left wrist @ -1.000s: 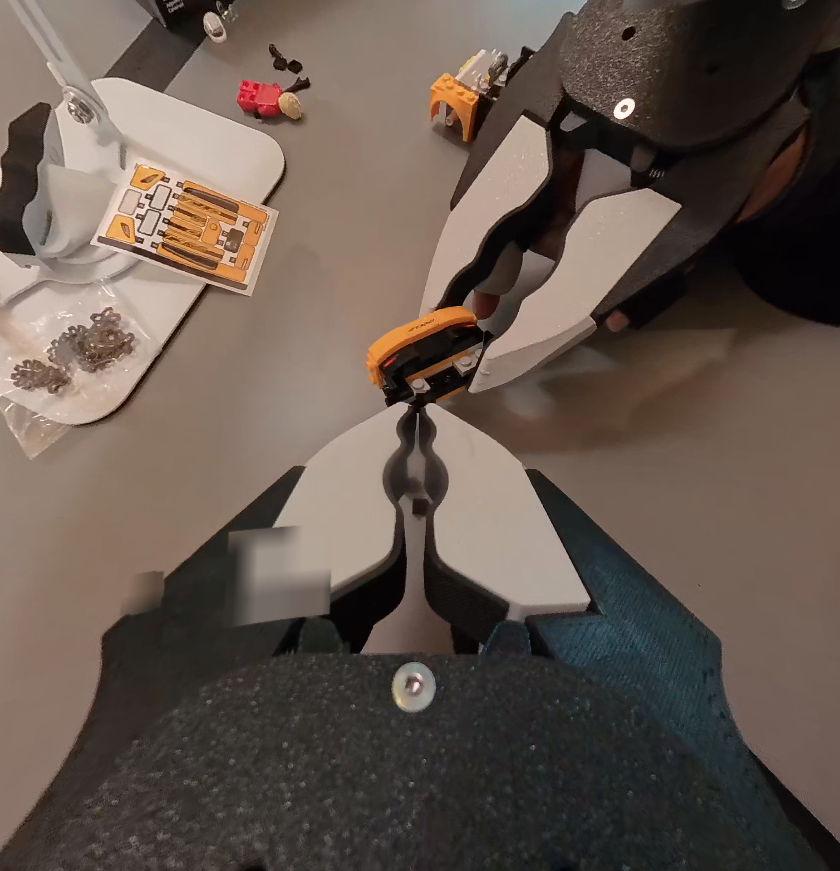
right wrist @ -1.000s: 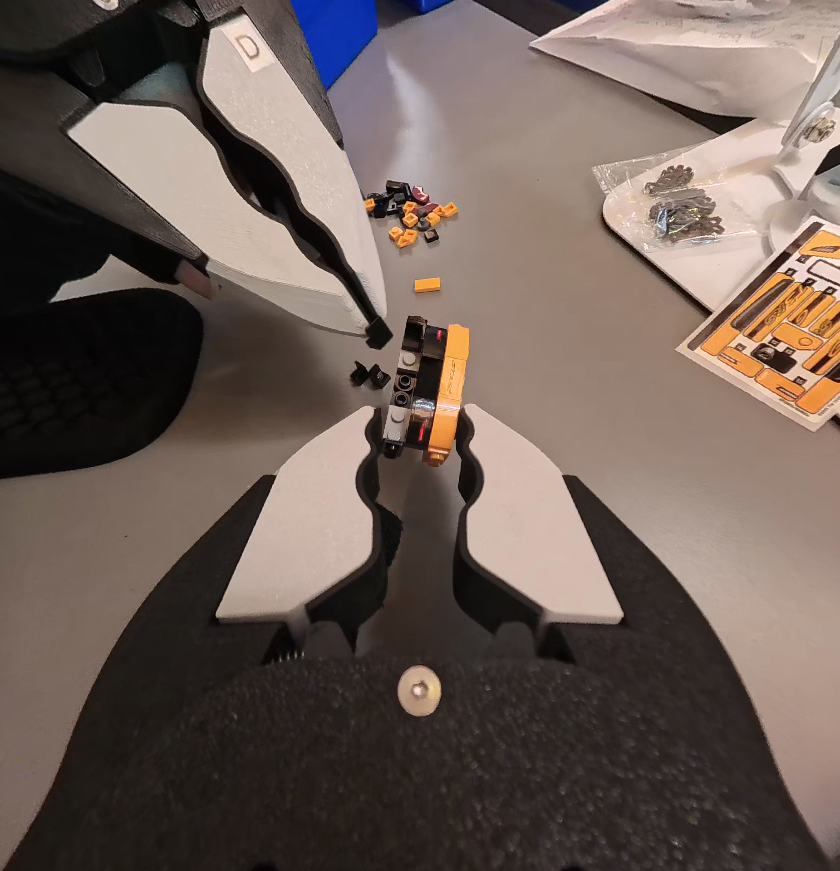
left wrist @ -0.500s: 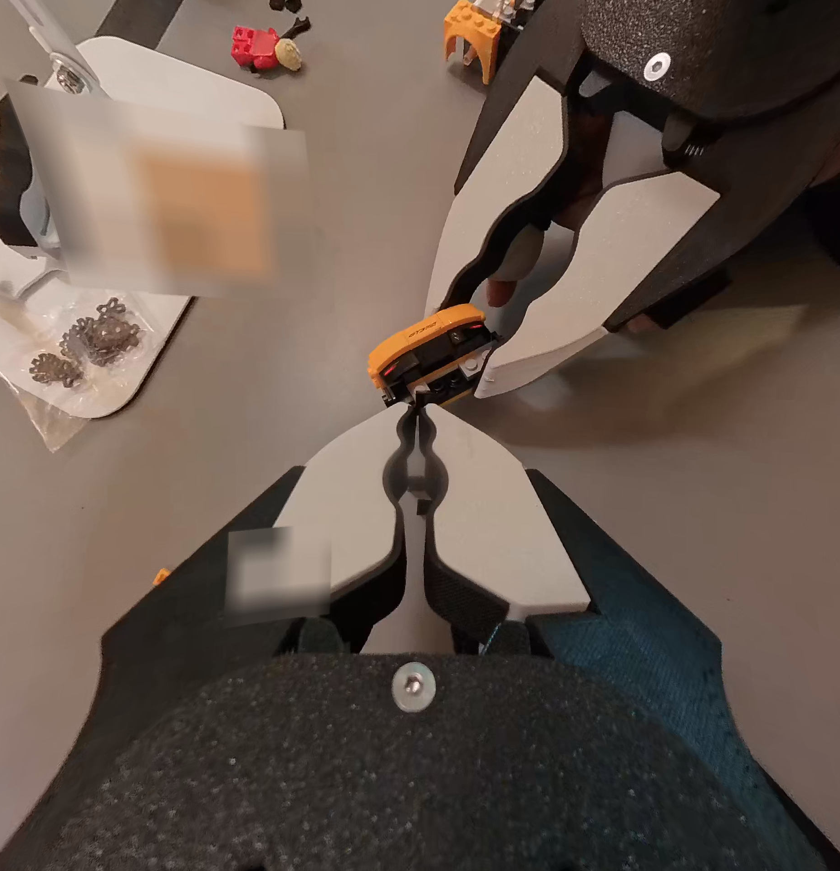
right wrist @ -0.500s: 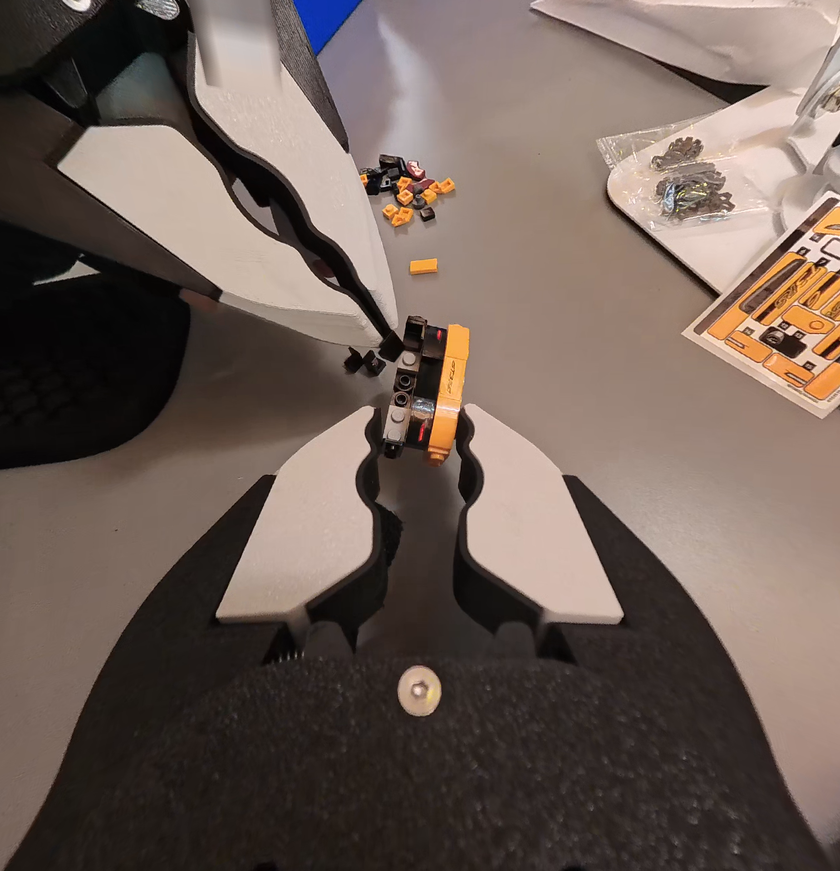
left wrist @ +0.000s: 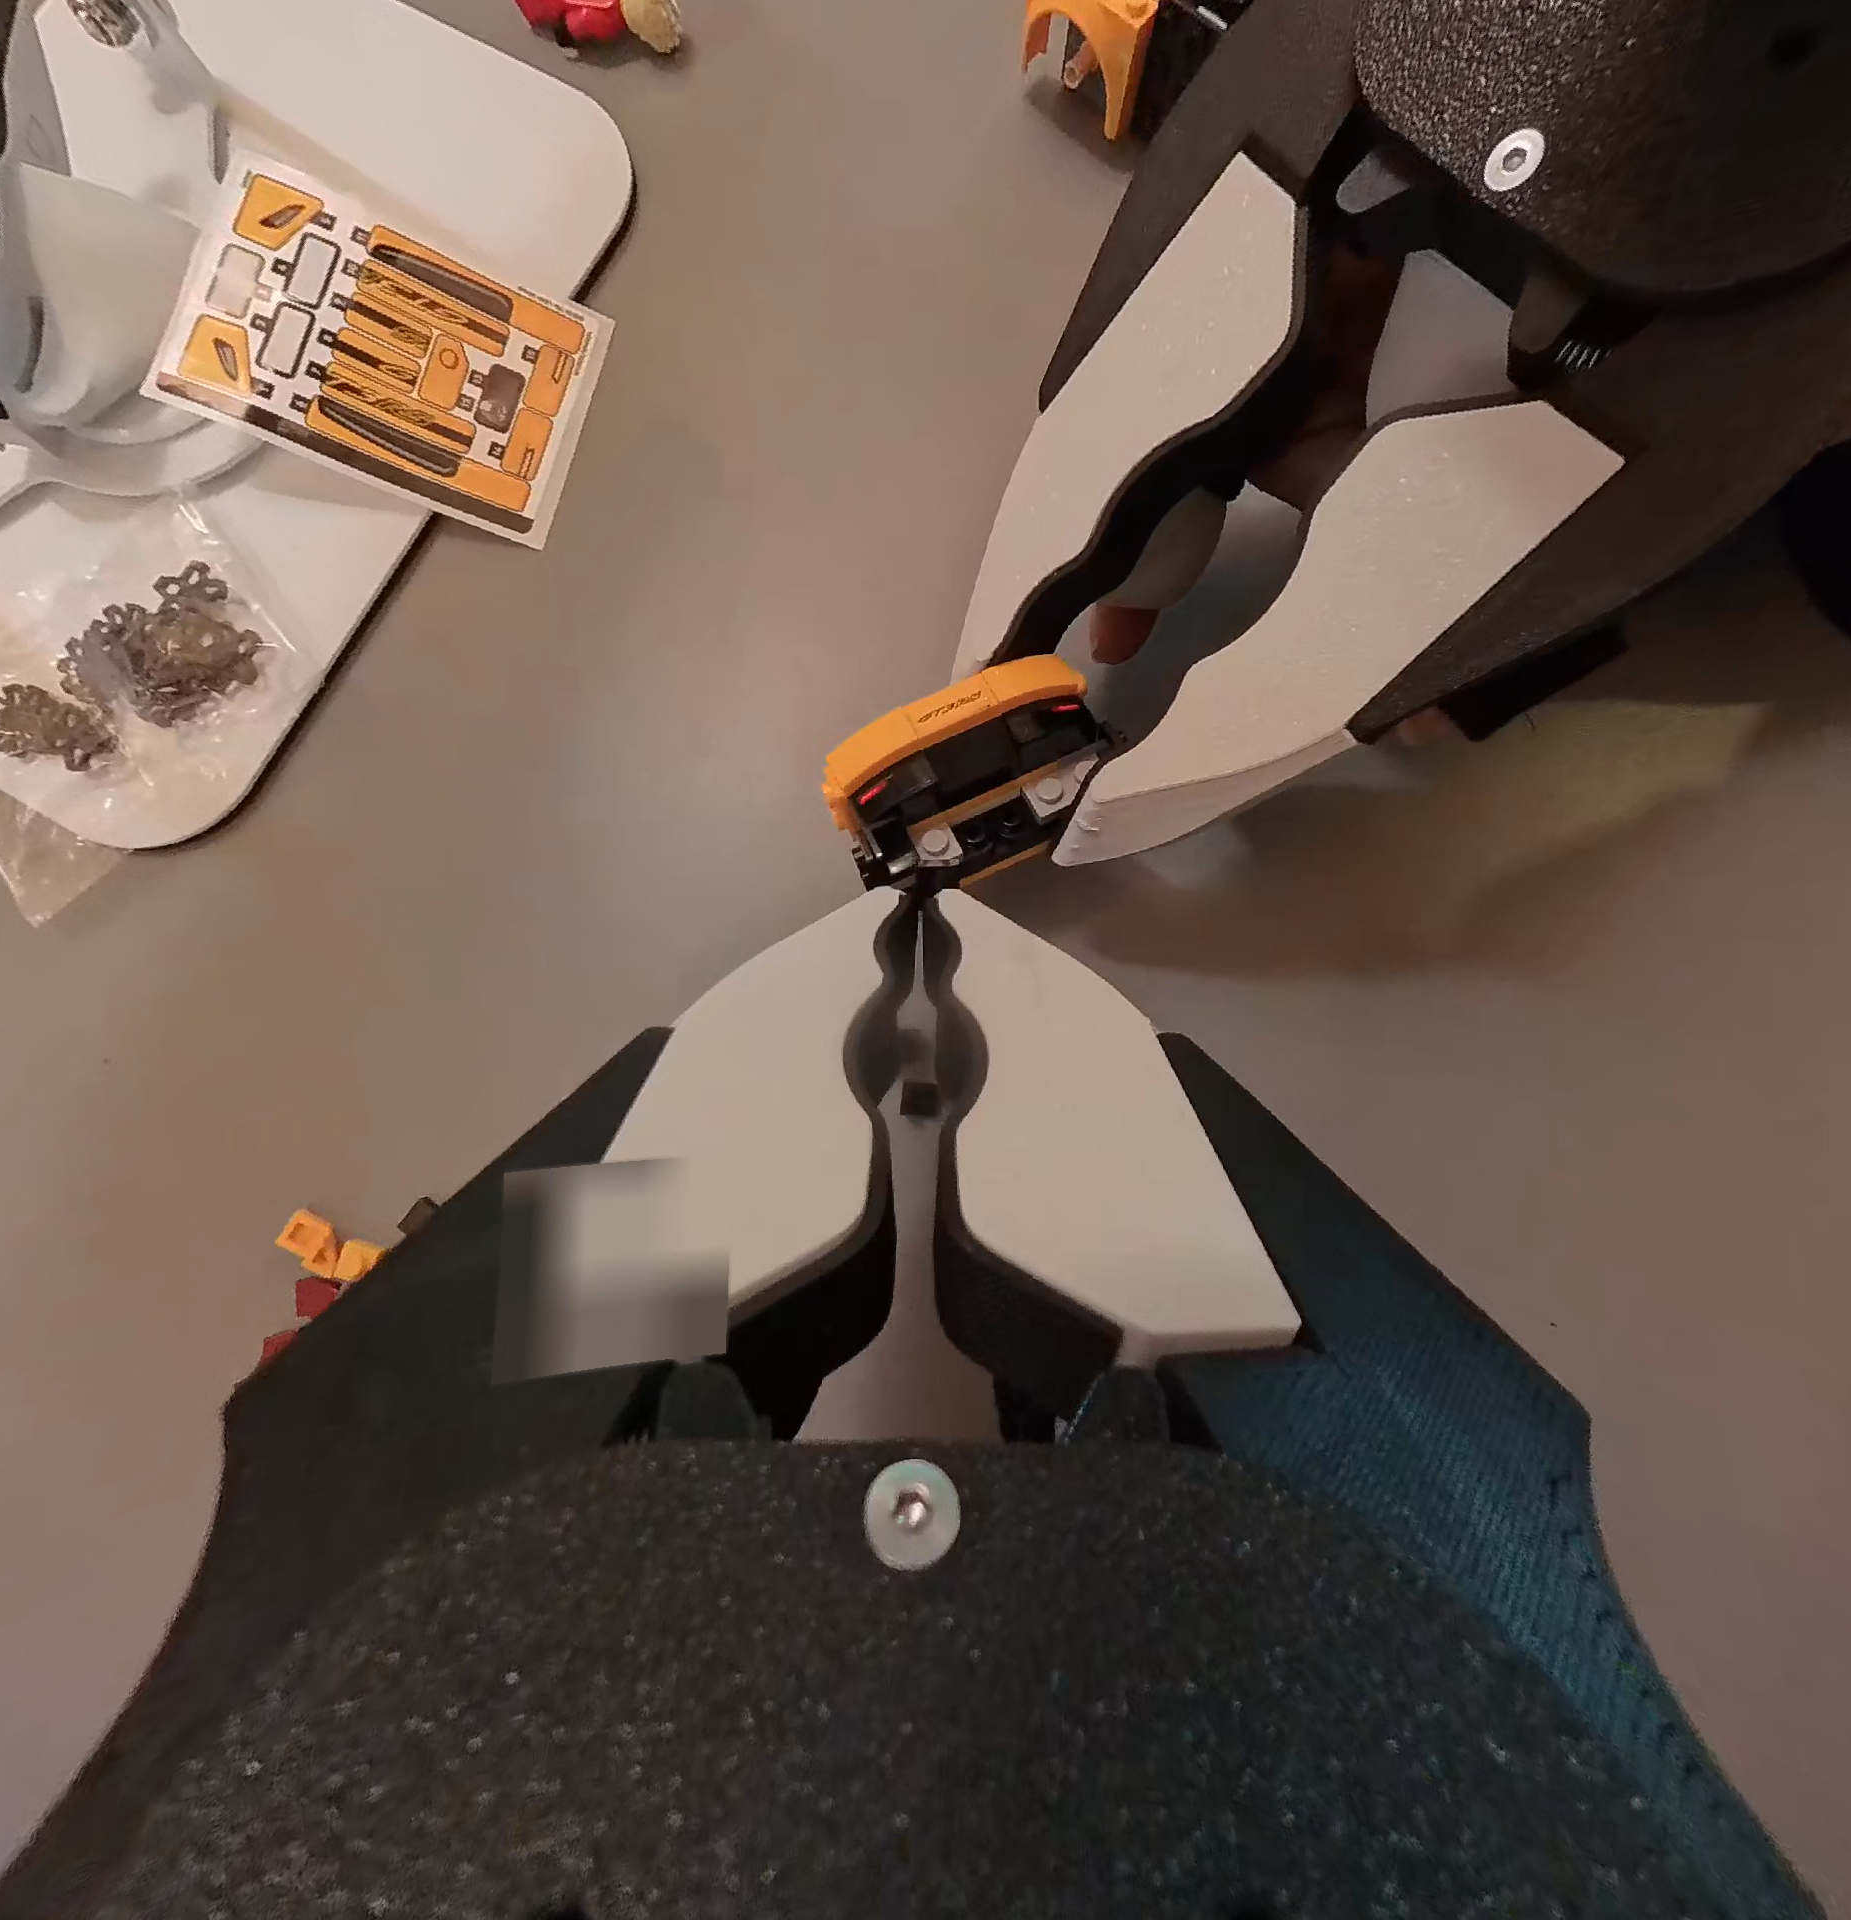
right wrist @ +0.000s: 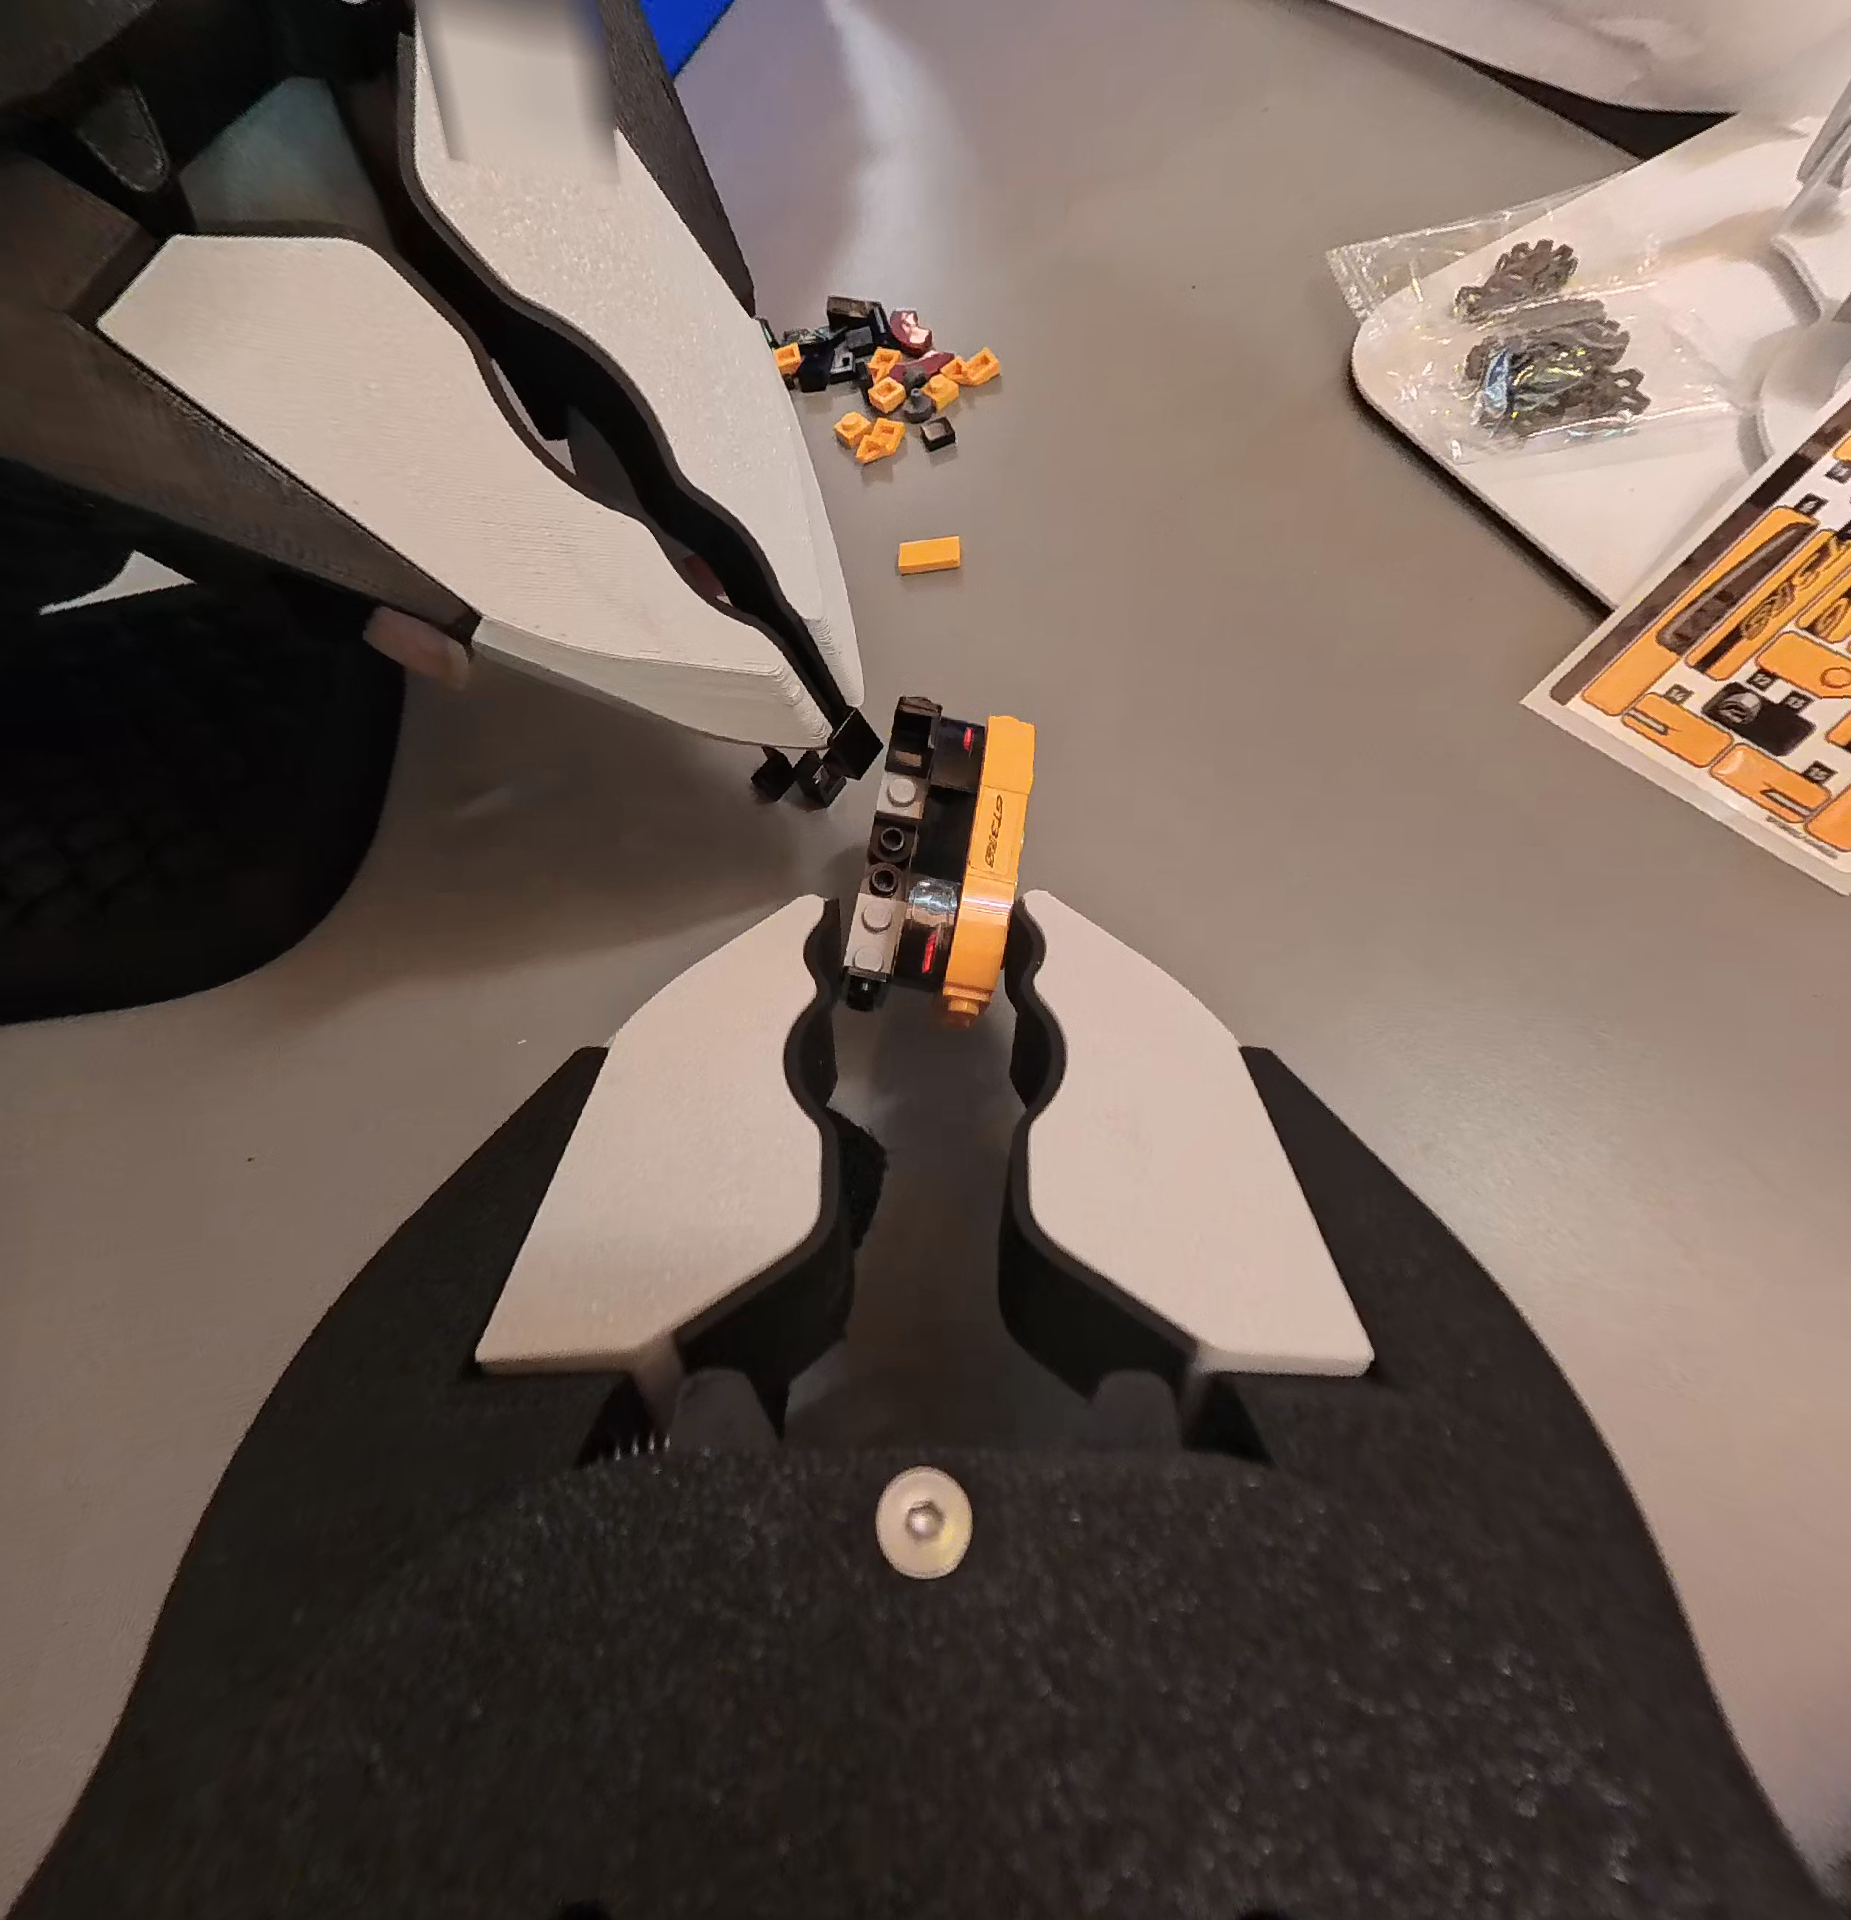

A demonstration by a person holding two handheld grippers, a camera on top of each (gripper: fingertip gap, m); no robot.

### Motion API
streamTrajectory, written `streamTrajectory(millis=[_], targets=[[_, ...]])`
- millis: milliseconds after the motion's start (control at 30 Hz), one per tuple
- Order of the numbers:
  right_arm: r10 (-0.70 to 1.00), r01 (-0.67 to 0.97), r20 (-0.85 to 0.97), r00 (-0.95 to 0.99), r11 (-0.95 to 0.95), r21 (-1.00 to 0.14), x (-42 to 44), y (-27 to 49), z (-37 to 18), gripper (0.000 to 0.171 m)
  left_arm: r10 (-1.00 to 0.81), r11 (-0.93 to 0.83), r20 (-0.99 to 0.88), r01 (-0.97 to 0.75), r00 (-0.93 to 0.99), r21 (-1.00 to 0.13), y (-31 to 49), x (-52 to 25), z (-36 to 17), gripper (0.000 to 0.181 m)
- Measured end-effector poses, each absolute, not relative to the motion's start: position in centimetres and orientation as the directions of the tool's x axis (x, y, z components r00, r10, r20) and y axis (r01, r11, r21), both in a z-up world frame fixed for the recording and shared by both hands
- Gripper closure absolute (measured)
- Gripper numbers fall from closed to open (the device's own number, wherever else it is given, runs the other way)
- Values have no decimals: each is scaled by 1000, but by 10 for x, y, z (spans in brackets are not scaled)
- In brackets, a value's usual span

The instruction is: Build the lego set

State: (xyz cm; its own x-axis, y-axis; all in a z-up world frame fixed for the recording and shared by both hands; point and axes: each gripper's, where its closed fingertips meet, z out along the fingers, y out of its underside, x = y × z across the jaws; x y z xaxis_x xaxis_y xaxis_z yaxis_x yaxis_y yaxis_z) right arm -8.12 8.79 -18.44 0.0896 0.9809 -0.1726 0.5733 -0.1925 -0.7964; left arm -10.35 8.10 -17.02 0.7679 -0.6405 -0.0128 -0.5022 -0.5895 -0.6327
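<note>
A: Grip check? Right gripper (right wrist: 926,935) clamps orange-black lego assembly (right wrist: 942,847) by its near end, above the grey table (right wrist: 1316,935).

B: Left gripper (left wrist: 916,904) pinched onto small black piece (right wrist: 853,743), touching assembly's far corner. Line studs squarely, then press; keep assembly rigid.

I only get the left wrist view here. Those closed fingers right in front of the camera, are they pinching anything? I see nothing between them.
Observer: Yes. The right wrist view shows the left gripper shut on a small black piece, right beside the orange-and-black assembly.
Operator: Any spares like it?
Observer: Two more black pieces lie on the table, just below that tip.
Operator: And orange ones?
Observer: One flat orange tile lies alone, beyond the assembly.
</note>
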Motion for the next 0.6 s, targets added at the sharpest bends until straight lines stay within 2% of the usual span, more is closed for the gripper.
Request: streamTrajectory(millis=[200, 367, 600], targets=[[984, 586, -160, 81, -177, -791, -81, 86, -186, 141, -697, -530, -84, -590, 712, -609, 79, -101, -170, 181], [986, 591, -156, 54, -157, -791, -81, 82, -186, 141, -803, -407, -181, -745, 568, -528, 79, -102, -168, 180], [985, 601, -169, -26, -119, -790, -81, 69, -185, 141, -939, -236, -130, -870, 320, -433, 64, -96, -167, 180]])
